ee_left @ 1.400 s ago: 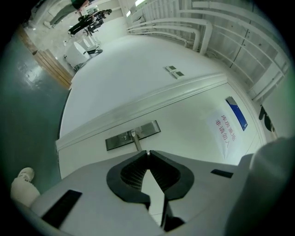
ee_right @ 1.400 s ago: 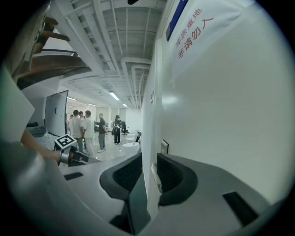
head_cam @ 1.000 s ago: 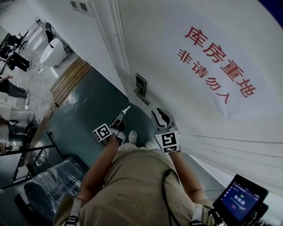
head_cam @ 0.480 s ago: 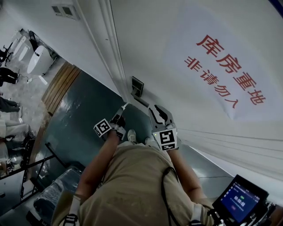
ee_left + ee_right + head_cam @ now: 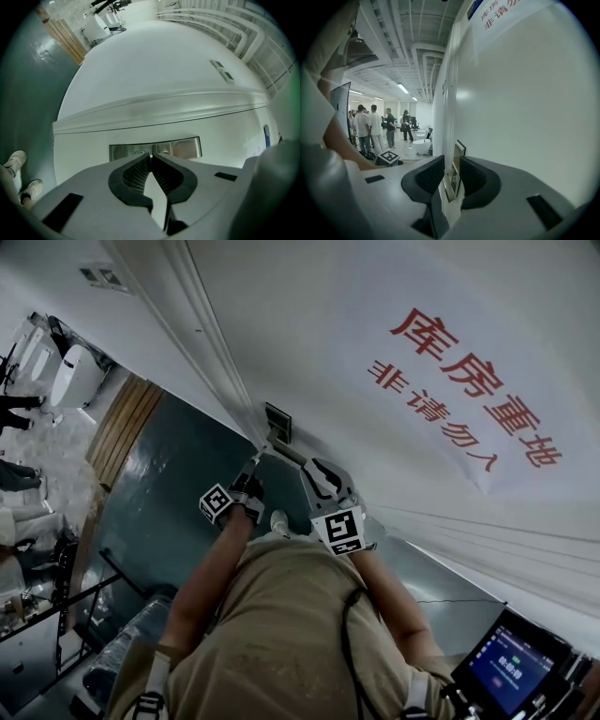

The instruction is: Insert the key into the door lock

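Note:
A metal lock plate [image 5: 277, 423] sits on the white door [image 5: 394, 474], close to the door frame. My left gripper [image 5: 258, 460] points at it from just below, its tip a short way off the plate. In the left gripper view the lock plate [image 5: 154, 148] lies right behind the jaw tips. The left gripper [image 5: 151, 157] is shut, with a thin silvery sliver, seemingly the key [image 5: 151, 155] edge-on, pinched at its tips. My right gripper [image 5: 316, 472] hovers beside it near the door, open and holding nothing. Through its gap, the right gripper [image 5: 451, 168] view shows the lock plate [image 5: 458, 151].
A white sheet with red characters [image 5: 469, 390] hangs on the door. A lit screen [image 5: 517, 667] stands at the lower right. Several people [image 5: 370, 126] stand far down the hall. A wrapped dark bundle [image 5: 122, 652] lies on the green floor [image 5: 178, 484] at the lower left.
My left gripper has moved closer to the lock plate, and its tip now nearly reaches it. The right gripper has shifted a little the same way.

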A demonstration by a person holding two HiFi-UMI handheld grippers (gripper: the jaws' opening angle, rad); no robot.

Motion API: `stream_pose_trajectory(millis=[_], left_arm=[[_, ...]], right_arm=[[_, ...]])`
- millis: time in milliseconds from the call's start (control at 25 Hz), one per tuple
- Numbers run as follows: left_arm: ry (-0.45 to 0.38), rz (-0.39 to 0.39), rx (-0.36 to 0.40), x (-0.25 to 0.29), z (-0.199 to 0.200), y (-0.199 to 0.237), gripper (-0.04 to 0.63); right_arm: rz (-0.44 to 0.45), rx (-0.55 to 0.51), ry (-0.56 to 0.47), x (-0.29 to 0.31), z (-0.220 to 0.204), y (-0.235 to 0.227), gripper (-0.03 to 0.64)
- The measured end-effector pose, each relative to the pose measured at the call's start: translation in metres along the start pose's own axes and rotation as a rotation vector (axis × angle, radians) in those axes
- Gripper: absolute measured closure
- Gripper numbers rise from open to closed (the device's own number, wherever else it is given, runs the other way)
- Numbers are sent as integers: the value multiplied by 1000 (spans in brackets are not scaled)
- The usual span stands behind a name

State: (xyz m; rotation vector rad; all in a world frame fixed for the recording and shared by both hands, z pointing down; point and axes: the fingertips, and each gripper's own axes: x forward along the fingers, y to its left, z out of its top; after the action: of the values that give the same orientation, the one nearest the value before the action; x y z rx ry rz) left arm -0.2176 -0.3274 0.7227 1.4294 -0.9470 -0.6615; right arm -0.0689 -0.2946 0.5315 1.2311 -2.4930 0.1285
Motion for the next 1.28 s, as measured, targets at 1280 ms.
stream_pose_trajectory(millis=[1280], left_arm=[[-103, 18, -71, 54, -16, 21, 563]], right_arm=[[119, -41, -4, -21, -11, -23, 512]])
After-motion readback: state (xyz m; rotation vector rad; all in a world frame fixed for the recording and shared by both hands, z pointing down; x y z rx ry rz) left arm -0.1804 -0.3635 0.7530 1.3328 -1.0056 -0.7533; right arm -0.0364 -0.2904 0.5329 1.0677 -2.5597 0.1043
